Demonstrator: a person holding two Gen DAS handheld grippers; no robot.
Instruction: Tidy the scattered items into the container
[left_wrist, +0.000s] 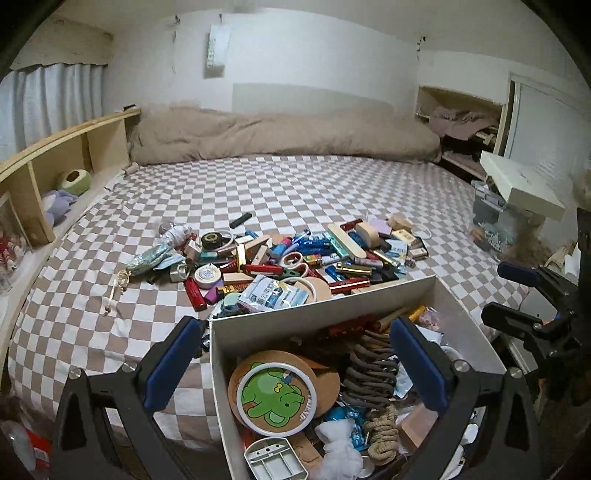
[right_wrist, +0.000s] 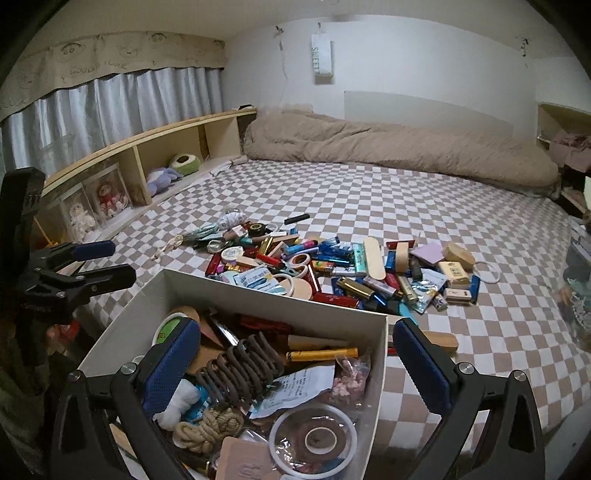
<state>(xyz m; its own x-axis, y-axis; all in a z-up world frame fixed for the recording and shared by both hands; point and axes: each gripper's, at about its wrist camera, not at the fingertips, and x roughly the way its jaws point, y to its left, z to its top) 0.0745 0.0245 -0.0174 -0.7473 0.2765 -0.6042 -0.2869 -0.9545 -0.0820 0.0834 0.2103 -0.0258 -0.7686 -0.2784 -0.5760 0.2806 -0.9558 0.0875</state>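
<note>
A white cardboard box (left_wrist: 332, 300) (right_wrist: 258, 292) stands at the near edge of the bed, filled with a green cartoon coaster (left_wrist: 277, 398), a brown coiled hair clip (right_wrist: 240, 365), rope and tape rolls. Beyond it a pile of scattered items (left_wrist: 295, 254) (right_wrist: 332, 262) lies on the checkered sheet: lighters, tape rolls, batteries, packets, wooden sticks. My left gripper (left_wrist: 295, 365) is open and empty, straddling the box's left wall. My right gripper (right_wrist: 295, 369) is open and empty, straddling the box's right wall. Each shows in the other's view, the right gripper (left_wrist: 511, 295) and the left gripper (right_wrist: 107, 264).
A rolled beige duvet (left_wrist: 280, 136) lies along the far wall. A wooden shelf (right_wrist: 147, 155) with plush toys runs along the bed's left side. A white lid (left_wrist: 524, 184) and a clear bin (left_wrist: 491, 229) sit at the right. Bare checkered sheet (right_wrist: 406, 199) lies behind the pile.
</note>
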